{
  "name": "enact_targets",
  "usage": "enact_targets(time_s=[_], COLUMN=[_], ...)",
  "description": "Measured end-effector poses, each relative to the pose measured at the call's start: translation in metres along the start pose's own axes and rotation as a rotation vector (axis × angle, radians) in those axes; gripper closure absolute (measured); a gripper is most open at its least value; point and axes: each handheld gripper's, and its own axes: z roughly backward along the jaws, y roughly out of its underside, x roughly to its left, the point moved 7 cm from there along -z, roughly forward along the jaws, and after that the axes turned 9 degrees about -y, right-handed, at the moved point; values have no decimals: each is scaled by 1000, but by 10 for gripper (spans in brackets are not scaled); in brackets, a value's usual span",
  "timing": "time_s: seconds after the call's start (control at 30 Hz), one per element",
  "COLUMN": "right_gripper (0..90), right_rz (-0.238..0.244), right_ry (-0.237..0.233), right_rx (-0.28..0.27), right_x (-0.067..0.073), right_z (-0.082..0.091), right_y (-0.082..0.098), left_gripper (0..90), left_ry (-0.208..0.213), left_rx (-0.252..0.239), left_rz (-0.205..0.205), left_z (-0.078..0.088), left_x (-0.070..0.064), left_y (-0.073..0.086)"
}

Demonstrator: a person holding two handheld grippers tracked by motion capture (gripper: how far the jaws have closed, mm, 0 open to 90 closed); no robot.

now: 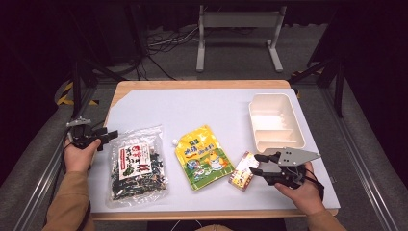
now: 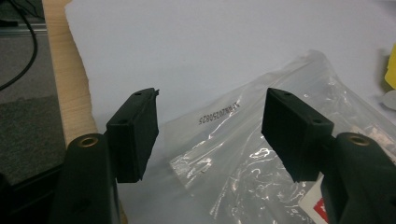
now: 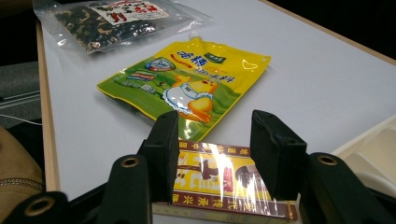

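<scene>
A small flat box [image 1: 244, 171], wrapped in shiny film and printed red and yellow, is laid flat near the table's front edge, just right of the yellow pouch [image 1: 204, 156].

A clear bag [image 1: 138, 166] of dark dried pieces is laid flat at the left.

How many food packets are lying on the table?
3: a clear plastic bag of dark dried food at the left, a yellow-green spouted pouch in the middle, a small red-and-yellow wrapped box right of it.

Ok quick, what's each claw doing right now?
Left claw: open, jaws above the edge of the clear bag, not pressing it.
Right claw: jaws either side of the small box; grip cannot be told.
</scene>
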Motion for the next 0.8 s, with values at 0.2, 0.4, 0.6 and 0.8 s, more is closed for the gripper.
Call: enact_targets(time_s=[0.2,0.4,0.6,0.8], right_gripper=[523,515,514,510], right_rz=[-5,-11,-9,-8], right_ry=[4,5,9,5], right_rx=[5,7,12,11], right_x=[1,2,2,2], right_z=[2,5,5,5], right_y=[4,6,9,9], left_gripper=[444,460,501,582], left_ry=[9,9,4,4], left_rx=[12,30,50,64], left_rz=[4,9,2,10], left_z=[-7,-12,-14,-14], left_x=[2,5,3,2], left_y=[2,4,6,7])
